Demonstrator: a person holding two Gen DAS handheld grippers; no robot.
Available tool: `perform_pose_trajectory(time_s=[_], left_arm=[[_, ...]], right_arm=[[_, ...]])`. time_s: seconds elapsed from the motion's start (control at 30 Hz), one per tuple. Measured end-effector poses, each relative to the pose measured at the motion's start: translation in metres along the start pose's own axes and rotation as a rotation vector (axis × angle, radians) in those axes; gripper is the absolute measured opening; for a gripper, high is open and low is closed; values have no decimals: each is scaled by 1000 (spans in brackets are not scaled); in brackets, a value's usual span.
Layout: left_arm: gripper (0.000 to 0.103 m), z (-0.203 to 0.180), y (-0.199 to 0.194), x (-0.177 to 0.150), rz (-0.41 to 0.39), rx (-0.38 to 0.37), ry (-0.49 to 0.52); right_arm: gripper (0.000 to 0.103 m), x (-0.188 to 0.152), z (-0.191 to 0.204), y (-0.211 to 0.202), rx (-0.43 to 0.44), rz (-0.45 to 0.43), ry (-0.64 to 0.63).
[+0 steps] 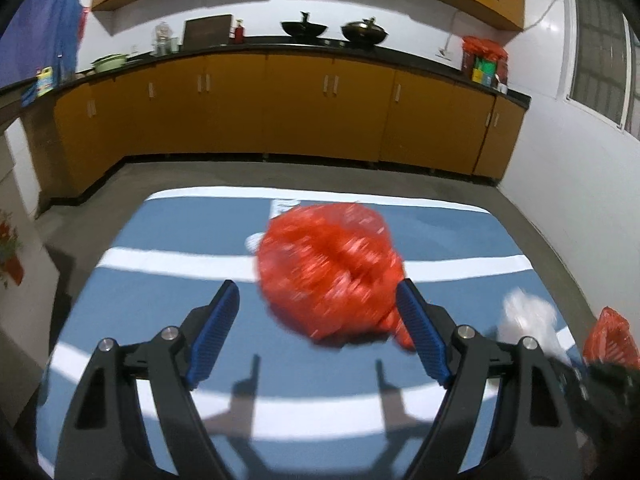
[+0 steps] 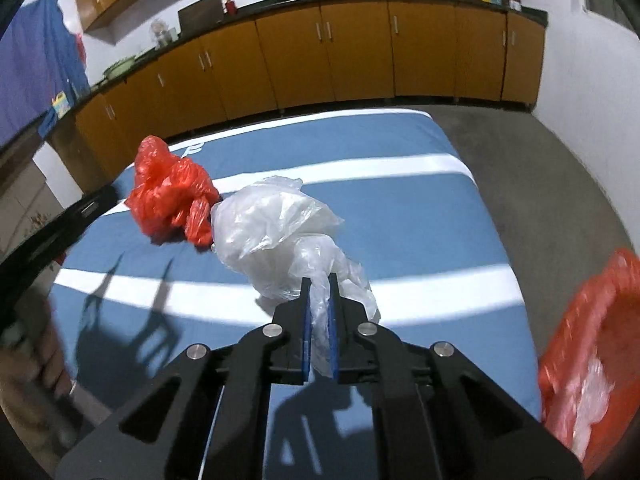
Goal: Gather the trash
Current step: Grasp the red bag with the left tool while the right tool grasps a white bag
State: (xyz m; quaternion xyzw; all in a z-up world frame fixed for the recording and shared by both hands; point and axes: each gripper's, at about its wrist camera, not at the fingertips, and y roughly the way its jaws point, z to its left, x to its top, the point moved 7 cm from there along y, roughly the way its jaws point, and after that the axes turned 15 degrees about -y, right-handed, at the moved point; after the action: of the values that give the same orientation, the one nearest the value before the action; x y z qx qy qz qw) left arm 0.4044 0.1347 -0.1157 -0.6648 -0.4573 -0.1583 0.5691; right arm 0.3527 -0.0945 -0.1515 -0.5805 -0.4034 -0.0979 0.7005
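Right wrist view: your right hand-held gripper (image 2: 320, 312) pinches the clear plastic bag (image 2: 280, 232) off the blue surface (image 2: 420, 216) for binning; left hand-held gripper (image 1: 320, 312) gapes wide around the red bag (image 1: 328, 268), unclamped

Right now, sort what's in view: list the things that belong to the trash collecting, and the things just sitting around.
Part of the job:
- crumpled red bag
- clear plastic bag, pinched in the right tool
- red bin at the table edge
- left tool, open

Just sitting around:
- two woks
- green basin
- red bottle
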Motion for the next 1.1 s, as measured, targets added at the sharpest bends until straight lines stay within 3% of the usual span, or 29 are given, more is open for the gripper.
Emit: perform_pose_trajectory(time_s=[0.2, 0.3, 0.33, 0.47, 0.53, 0.73, 1.1], left_arm=[[74, -18, 45, -4, 108, 22, 77], [62, -16, 61, -11, 176, 1, 72], [53, -17, 66, -14, 197, -8, 79], [33, -20, 69, -21, 197, -4, 115], [28, -18, 66, -21, 191, -5, 105], [26, -19, 37, -27, 165, -27, 85], [27, -54, -57, -57, 129, -129, 137]], right_arm=[[7, -12, -8, -15, 7, 3, 39], [7, -9, -8, -19, 13, -5, 43], [7, -8, -7, -21, 14, -10, 45], [7, -8, -10, -25, 3, -25, 51], [7, -11, -13, -31, -6, -33, 62], [7, -12, -20, -56, -50, -73, 78], [7, -28, -46, -108, -147, -135, 151]])
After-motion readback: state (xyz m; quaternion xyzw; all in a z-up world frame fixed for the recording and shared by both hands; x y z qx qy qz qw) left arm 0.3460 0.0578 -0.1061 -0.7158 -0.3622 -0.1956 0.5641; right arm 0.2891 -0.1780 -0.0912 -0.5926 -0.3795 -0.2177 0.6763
